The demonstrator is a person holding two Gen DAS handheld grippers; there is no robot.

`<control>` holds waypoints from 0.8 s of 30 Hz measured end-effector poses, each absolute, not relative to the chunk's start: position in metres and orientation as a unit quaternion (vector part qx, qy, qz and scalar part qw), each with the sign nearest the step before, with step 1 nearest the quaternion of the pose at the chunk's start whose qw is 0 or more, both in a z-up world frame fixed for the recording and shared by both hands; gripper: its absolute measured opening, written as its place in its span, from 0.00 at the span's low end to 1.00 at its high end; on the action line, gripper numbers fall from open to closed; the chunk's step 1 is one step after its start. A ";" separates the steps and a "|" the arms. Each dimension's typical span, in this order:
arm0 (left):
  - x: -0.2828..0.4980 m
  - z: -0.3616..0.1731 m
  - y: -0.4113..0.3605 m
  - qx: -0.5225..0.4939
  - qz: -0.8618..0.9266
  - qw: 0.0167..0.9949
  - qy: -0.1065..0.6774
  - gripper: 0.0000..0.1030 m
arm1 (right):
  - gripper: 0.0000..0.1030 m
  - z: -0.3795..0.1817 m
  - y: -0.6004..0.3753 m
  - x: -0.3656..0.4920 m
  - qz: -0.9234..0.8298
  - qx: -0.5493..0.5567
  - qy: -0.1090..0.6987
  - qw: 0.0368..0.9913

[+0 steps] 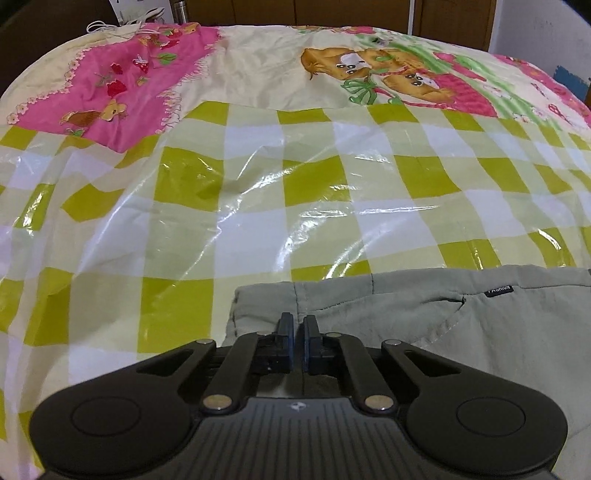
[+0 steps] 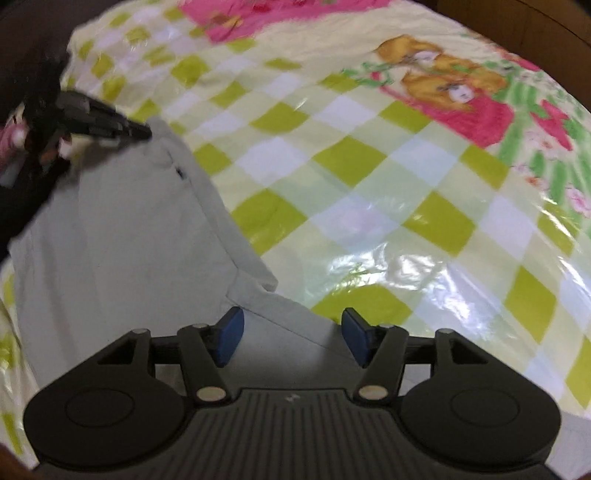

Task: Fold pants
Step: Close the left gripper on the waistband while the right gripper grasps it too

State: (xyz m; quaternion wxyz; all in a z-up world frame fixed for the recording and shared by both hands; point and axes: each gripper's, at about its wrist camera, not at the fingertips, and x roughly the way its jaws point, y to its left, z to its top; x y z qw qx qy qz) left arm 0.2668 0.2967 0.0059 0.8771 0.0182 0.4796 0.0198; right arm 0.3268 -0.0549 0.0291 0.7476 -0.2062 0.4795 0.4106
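Note:
Grey-green pants lie on a green-and-white checked plastic sheet, with a pocket and a small black label showing. My left gripper is shut over the waist corner of the pants; whether cloth is between the pads is hidden. In the right wrist view the pants stretch from lower middle to upper left, with a folded leg edge. My right gripper is open, its blue pads astride the leg end. The left gripper also shows there at the far corner of the pants.
The checked sheet lies on a cream and pink cartoon-print bedspread. Wooden furniture, a metal flask and white cords are beyond the bed's far edge. A white wall stands at the right.

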 end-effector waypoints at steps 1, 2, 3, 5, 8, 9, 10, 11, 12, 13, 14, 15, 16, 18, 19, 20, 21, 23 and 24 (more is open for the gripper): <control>0.266 0.006 0.296 0.017 0.016 0.877 0.480 0.19 | 0.55 0.020 -0.050 0.328 0.399 -0.223 0.487 0.744; 0.267 0.006 0.297 0.019 0.015 0.878 0.479 0.20 | 0.51 0.011 -0.046 0.328 0.394 -0.238 0.493 0.739; 0.267 0.006 0.298 0.018 0.013 0.878 0.477 0.21 | 0.48 0.007 -0.045 0.327 0.387 -0.243 0.492 0.741; 0.271 0.005 0.306 -0.004 0.011 0.876 0.483 0.25 | 0.14 0.007 -0.047 0.326 0.386 -0.231 0.494 0.744; 0.277 0.005 0.311 -0.028 0.001 0.870 0.493 0.31 | 0.00 0.012 -0.051 0.329 0.374 -0.217 0.506 0.746; 0.277 0.005 0.310 -0.021 0.000 0.869 0.495 0.31 | 0.00 0.014 -0.053 0.329 0.374 -0.216 0.505 0.747; 0.278 0.005 0.307 -0.009 -0.002 0.868 0.497 0.31 | 0.00 0.018 -0.053 0.328 0.373 -0.219 0.502 0.749; 0.280 0.005 0.304 0.002 -0.003 0.867 0.498 0.31 | 0.00 0.022 -0.054 0.326 0.375 -0.218 0.498 0.751; 0.282 0.004 0.304 0.005 -0.004 0.865 0.502 0.29 | 0.00 0.026 -0.056 0.325 0.378 -0.211 0.494 0.754; 0.285 0.004 0.304 0.005 -0.003 0.865 0.502 0.24 | 0.00 0.029 -0.057 0.323 0.380 -0.207 0.490 0.757; 0.286 0.004 0.305 0.005 -0.001 0.865 0.502 0.16 | 0.00 0.032 -0.058 0.322 0.378 -0.204 0.485 0.761; 0.288 0.004 0.305 0.003 0.002 0.865 0.501 0.16 | 0.00 0.035 -0.059 0.322 0.375 -0.201 0.482 0.766; 0.288 0.005 0.305 0.004 0.005 0.866 0.500 0.16 | 0.00 0.038 -0.060 0.322 0.370 -0.198 0.479 0.772; 0.286 0.007 0.304 0.008 0.010 0.869 0.495 0.16 | 0.00 0.044 -0.064 0.323 0.361 -0.192 0.470 0.782; 0.284 0.010 0.304 0.010 0.009 0.873 0.488 0.16 | 0.00 0.047 -0.067 0.324 0.358 -0.186 0.469 0.785; 0.281 0.013 0.306 0.007 0.012 0.878 0.478 0.16 | 0.00 0.049 -0.070 0.325 0.358 -0.183 0.469 0.787; 0.278 0.017 0.310 -0.003 0.009 0.882 0.472 0.16 | 0.00 0.050 -0.071 0.324 0.358 -0.186 0.465 0.788; 0.274 0.022 0.316 -0.016 0.002 0.886 0.462 0.25 | 0.00 0.049 -0.073 0.325 0.363 -0.183 0.472 0.782; 0.274 0.022 0.318 -0.017 0.002 0.886 0.464 0.34 | 0.02 0.048 -0.074 0.325 0.370 -0.169 0.476 0.780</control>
